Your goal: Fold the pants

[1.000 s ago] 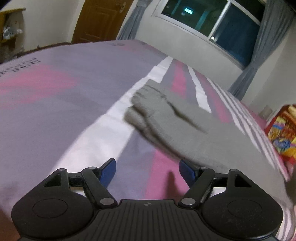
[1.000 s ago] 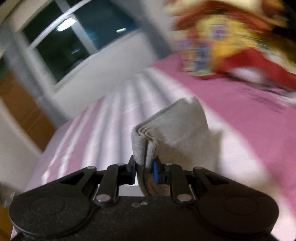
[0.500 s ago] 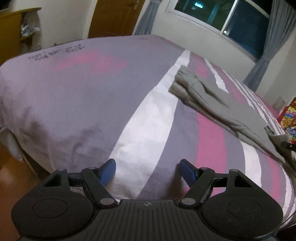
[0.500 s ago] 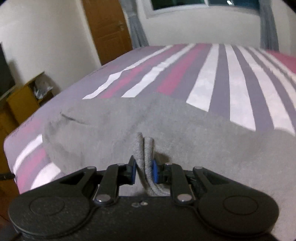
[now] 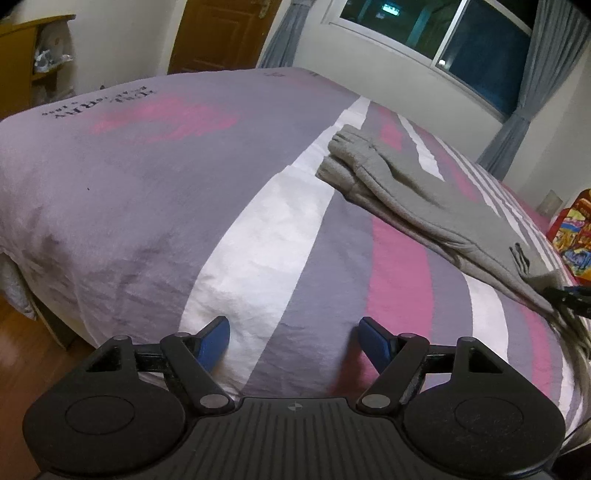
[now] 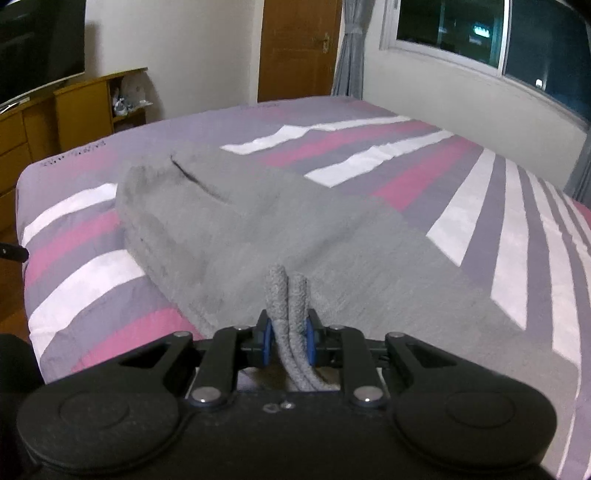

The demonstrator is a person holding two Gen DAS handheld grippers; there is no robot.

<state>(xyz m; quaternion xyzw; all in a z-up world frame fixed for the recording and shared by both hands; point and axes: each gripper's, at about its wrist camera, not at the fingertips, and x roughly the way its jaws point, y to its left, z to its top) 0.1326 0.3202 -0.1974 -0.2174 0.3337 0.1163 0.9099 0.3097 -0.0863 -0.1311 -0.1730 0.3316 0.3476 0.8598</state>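
Observation:
Grey pants lie stretched out lengthwise on the striped bed, legs stacked one on the other. In the right wrist view the pants spread away from me toward the far left. My right gripper is shut on two bunched layers of the near end of the pants. It shows at the right edge of the left wrist view. My left gripper is open and empty, low over the bed's near edge, well to the left of the pants.
The bed has a purple, pink and white striped cover. A wooden cabinet and a TV stand left of the bed. A door and a window lie beyond. A colourful bag sits at right.
My right gripper has swung round with the pants' end and pulled them out flat along the bed. My left gripper has drawn back to the bed's near edge, still open.

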